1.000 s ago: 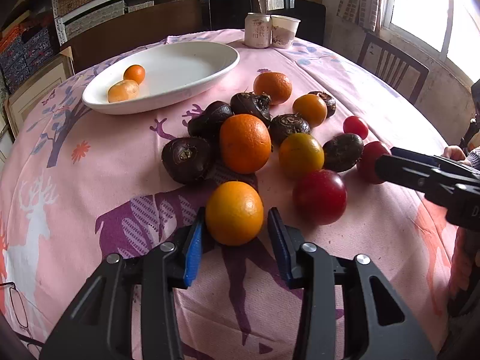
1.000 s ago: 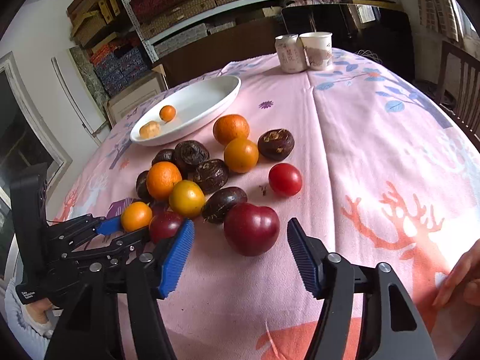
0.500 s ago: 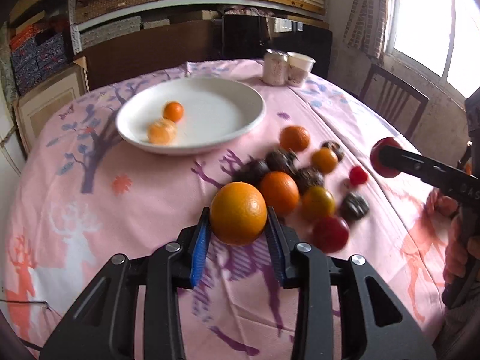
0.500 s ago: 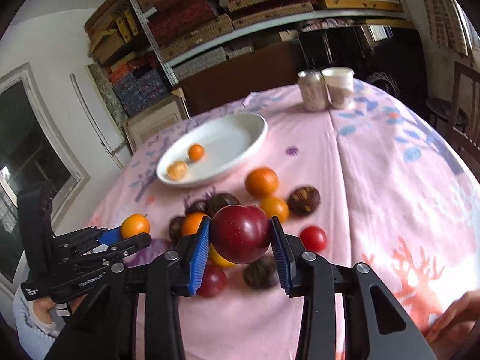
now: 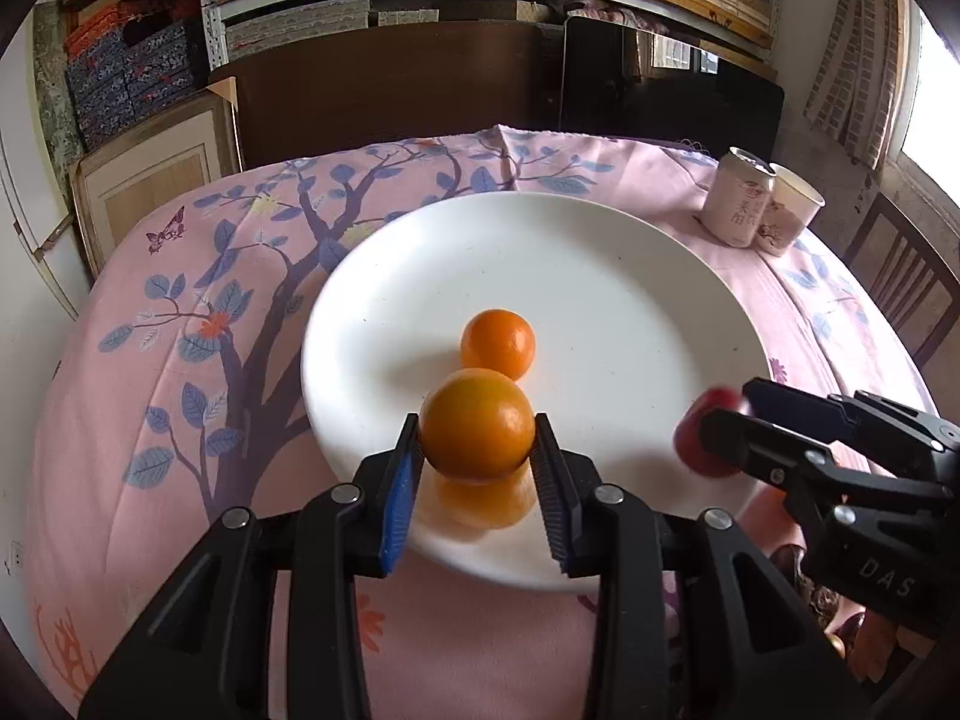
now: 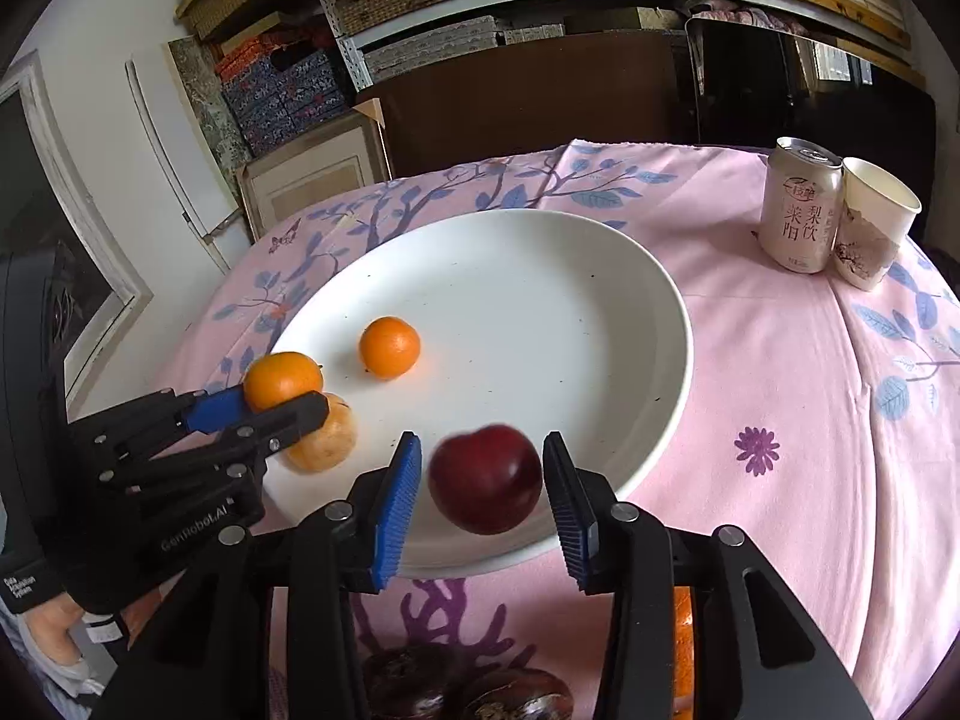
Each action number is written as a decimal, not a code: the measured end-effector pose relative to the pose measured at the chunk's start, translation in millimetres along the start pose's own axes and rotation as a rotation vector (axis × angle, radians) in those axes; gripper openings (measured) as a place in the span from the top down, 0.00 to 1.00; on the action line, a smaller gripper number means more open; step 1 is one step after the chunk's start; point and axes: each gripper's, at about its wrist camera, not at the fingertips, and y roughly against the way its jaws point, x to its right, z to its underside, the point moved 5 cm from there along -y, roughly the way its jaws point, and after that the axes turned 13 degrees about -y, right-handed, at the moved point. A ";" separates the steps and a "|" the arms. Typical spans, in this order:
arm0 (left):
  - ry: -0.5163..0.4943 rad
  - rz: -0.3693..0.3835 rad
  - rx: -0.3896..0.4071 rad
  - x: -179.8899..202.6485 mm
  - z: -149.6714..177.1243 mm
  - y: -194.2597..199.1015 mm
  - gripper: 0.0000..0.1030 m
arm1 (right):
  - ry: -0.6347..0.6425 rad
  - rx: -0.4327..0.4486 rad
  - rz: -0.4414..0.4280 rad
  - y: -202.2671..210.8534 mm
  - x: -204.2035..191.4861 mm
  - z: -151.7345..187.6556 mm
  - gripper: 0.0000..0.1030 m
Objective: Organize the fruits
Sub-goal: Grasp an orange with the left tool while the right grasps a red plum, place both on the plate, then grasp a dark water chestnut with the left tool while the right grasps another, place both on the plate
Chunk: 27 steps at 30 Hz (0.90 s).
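While my left claw [image 5: 474, 468] pinches an orange [image 5: 477, 429] and my right claw [image 6: 480, 492], just reopening, stands spread around a plum [image 6: 485, 479] over the plate [image 6: 570, 324], two oranges sit plated, more fruit waits on the table [image 6: 780, 420].

Both grippers are black plastic clamps with silver screw heads at the pivots. On the left gripper [image 5: 474, 468], seen from its own camera, the left finger has a blue ribbed pad [image 5: 401, 498] and the right a dark ribbed one. The right gripper [image 6: 483, 492] has blue ribbed pads [image 6: 393, 510] on both fingers. Seen from the other side, each body carries pale lettering. A white sleeve cuff [image 6: 36, 654] shows beneath the left gripper's handle.
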 end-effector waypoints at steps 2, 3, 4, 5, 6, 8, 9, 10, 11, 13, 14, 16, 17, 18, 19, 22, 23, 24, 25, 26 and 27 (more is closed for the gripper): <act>0.020 -0.004 0.005 -2.4 0.2 0.3 0.64 | -0.028 0.019 -0.026 7.8 6.2 -0.9 0.49; 0.030 -0.012 0.011 -4.1 1.3 3.3 0.54 | -0.037 0.034 -0.028 14.8 7.5 -1.4 0.49; 0.033 -0.017 0.018 -4.8 2.4 8.5 0.49 | -0.048 0.053 -0.032 24.8 9.4 -2.0 0.49; 0.028 -0.021 0.025 -3.7 5.1 15.3 0.49 | -0.061 0.072 -0.041 35.9 11.4 -2.6 0.49; 0.021 -0.018 0.030 -1.2 8.1 23.1 0.49 | -0.076 0.091 -0.054 48.7 13.1 -1.4 0.49; 0.006 0.000 0.048 7.9 18.5 43.4 0.49 | -0.094 0.130 -0.073 76.9 16.7 6.6 0.48; -0.006 0.006 0.056 13.4 24.3 52.7 0.49 | -0.097 0.150 -0.074 90.7 18.9 13.1 0.48; -0.019 0.014 0.059 20.5 31.7 61.4 0.49 | -0.094 0.169 -0.075 104.7 20.9 21.8 0.47; -0.033 0.024 0.059 28.6 40.6 68.7 0.49 | -0.091 0.185 -0.076 117.1 23.2 31.4 0.44; -0.066 0.043 0.049 46.4 59.6 77.9 0.49 | -0.086 0.218 -0.068 139.8 31.9 55.1 0.40; -0.079 0.046 0.046 54.6 69.2 80.6 0.49 | -0.089 0.228 -0.058 148.0 38.7 67.5 0.39; -0.105 0.044 0.032 68.1 87.7 81.1 0.49 | -0.097 0.242 -0.020 159.2 55.0 91.8 0.39; -0.113 0.045 0.023 73.3 95.3 79.2 0.49 | -0.102 0.248 -0.002 163.1 62.5 101.2 0.38; -0.115 0.050 0.014 76.6 102.3 76.9 0.49 | -0.107 0.250 0.012 165.8 69.5 109.9 0.38; -0.115 0.056 0.004 79.3 108.1 74.2 0.49 | -0.111 0.249 0.021 168.3 76.4 118.1 0.38; -0.117 0.054 0.003 84.6 112.0 70.8 0.47 | -0.128 0.249 0.075 170.4 94.4 135.2 0.38; -0.124 0.047 0.004 85.8 110.2 70.5 0.47 | -0.130 0.243 0.091 169.0 98.1 138.6 0.38; -0.131 0.044 0.005 87.1 108.2 69.7 0.47 | -0.138 0.236 0.095 167.2 100.9 139.5 0.38; -0.137 0.041 0.007 88.6 106.0 68.2 0.47 | -0.149 0.230 0.091 165.9 102.9 138.8 0.38; -0.140 0.037 0.010 90.1 103.7 66.5 0.47 | -0.151 0.230 0.095 165.2 104.2 137.7 0.38; -0.145 0.036 0.016 91.6 101.4 65.1 0.47 | -0.152 0.231 0.105 163.8 105.3 136.5 0.38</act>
